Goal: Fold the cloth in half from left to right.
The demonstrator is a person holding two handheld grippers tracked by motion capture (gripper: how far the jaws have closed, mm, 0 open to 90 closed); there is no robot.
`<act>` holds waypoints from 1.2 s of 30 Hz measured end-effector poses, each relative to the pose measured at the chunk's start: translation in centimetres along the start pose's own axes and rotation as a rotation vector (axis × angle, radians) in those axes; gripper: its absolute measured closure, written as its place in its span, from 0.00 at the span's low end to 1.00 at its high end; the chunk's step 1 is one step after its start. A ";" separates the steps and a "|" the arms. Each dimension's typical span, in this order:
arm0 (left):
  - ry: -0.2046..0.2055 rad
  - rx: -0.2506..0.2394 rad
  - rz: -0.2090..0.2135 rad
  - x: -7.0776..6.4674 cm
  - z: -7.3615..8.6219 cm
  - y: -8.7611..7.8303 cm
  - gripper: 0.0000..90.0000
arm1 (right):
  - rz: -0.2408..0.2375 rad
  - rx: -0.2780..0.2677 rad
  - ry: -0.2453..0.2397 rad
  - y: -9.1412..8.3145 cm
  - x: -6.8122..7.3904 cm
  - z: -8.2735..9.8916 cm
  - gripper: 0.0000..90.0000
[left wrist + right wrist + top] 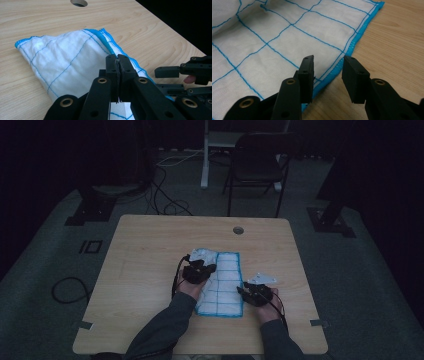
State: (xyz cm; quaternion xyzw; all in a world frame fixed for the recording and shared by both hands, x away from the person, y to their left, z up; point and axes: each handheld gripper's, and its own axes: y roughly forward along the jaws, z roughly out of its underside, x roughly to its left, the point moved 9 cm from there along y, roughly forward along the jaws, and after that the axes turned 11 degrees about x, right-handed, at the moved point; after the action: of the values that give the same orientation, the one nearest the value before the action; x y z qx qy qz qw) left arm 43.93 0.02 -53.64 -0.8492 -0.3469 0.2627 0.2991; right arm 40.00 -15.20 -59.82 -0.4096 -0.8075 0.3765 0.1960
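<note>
Cloth (223, 285), white with a blue grid and a blue stitched border, lies on the wooden table (145, 270) with its long axis running from the person's edge toward the far edge. The near part lies flat and spread; the far left corner is bunched and folded over on itself.

Light wood grain covers the tabletop, and a round cable hole (238, 230) sits near its far edge. Around it the room is dim: grey carpet, loose cables (165, 195) on the floor, a dark folding chair (257, 165) beyond the table and a white post beside it.

At the cloth's left side the left gripper (202, 268) rests over the folded part. In the left gripper view its black jaws are pressed together with a bit of the fabric's blue-edged hem pinched between the tips (117, 62). The right gripper (246, 291) sits at the cloth's right edge, near the person's end. In the right gripper view its jaws stand partly apart, one over the white fabric, the other over bare wood, with the blue border passing between them (328, 72). Whether the pads touch the cloth I cannot tell.
</note>
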 end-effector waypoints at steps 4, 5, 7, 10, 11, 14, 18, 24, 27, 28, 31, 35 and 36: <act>0.005 0.001 0.002 -0.2 -0.2 0.1 0.99 | 0.001 0.000 0.006 -0.1 -0.1 0.0 0.69; 0.005 0.001 0.002 -0.2 -0.2 0.1 0.99 | 0.001 0.000 0.010 -0.1 -0.2 0.0 0.69; 0.011 0.002 0.004 -0.5 -0.5 0.3 0.99 | 0.001 -0.003 0.015 -0.1 -0.3 0.1 0.69; 0.015 0.002 0.007 -0.7 -0.8 0.4 0.99 | 0.002 -0.003 0.017 -0.2 -0.3 0.1 0.69; 0.014 0.000 0.008 -0.8 -0.9 0.4 0.99 | 0.001 -0.004 0.017 -0.2 -0.4 0.1 0.69; 0.021 0.000 0.009 -1.0 -1.3 0.5 0.99 | 0.003 -0.002 0.021 -0.2 -0.4 0.1 0.69; 0.027 0.003 0.012 -1.3 -1.6 0.7 0.99 | 0.005 -0.004 0.024 -0.2 -0.6 0.1 0.69; 0.031 0.007 0.018 -1.8 -2.1 1.2 0.99 | 0.009 -0.009 0.036 -0.4 -1.0 0.2 0.69; 0.030 0.009 0.019 -1.9 -2.4 1.5 0.99 | 0.010 -0.011 0.043 -0.5 -1.2 0.2 0.69; 0.030 0.009 0.019 -1.9 -2.4 1.5 0.99 | 0.010 -0.011 0.043 -0.5 -1.2 0.2 0.69; 0.028 0.004 0.017 -2.0 -3.0 1.6 0.99 | 0.011 -0.011 0.047 -0.5 -1.3 0.2 0.69; 0.020 0.011 0.025 -2.1 -3.3 2.1 0.99 | 0.013 -0.006 0.047 -0.5 -1.3 0.3 0.69; 0.020 0.019 0.029 -2.2 -3.2 2.3 0.99 | 0.013 -0.006 0.045 -0.5 -1.3 0.3 0.69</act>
State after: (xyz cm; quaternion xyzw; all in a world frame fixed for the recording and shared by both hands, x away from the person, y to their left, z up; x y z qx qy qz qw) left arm 45.67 -4.02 -52.54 -0.8538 -0.3293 0.2618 0.3066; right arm 40.36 -16.58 -59.65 -0.4238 -0.8014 0.3658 0.2105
